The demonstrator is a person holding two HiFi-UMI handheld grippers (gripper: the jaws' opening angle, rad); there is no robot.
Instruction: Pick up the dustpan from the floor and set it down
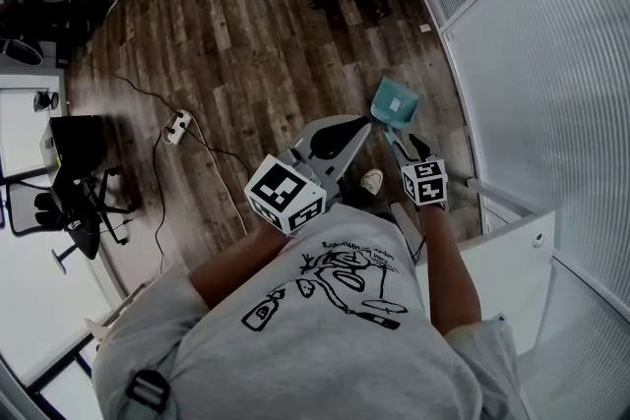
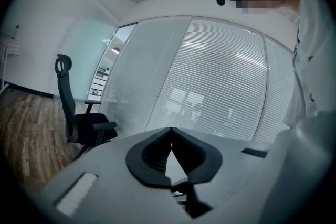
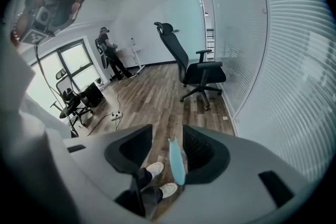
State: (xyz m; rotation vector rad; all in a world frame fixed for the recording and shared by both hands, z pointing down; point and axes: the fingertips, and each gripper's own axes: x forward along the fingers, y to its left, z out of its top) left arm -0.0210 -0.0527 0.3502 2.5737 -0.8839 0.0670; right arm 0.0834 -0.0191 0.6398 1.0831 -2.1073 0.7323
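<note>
Wood floor [image 1: 246, 25], black office chair [image 3: 202, 73] beside slatted blinds [image 3: 294, 60]; white power strip [image 1: 177, 125] — cable trailing

Your right claw [image 3: 167, 131] has a smooth, matt grey plastic shell, and black ribbed pads [image 3: 195, 148] line its jaws. Between those jaws, the dustpan [image 3: 177, 162] looks like smooth, pale teal plastic with a slight sheen. Ahead of the claw, the floor [image 3: 152, 97] is wood-look planking, grainy, streaked and softly glossy. To the claw's right, the wall [image 3: 283, 86] is glass with fine horizontal stripes. Your left claw [image 2: 171, 128] has the same matt grey plastic shell. Your shirt [image 1: 325, 349] is grey cloth with a black print.
</note>
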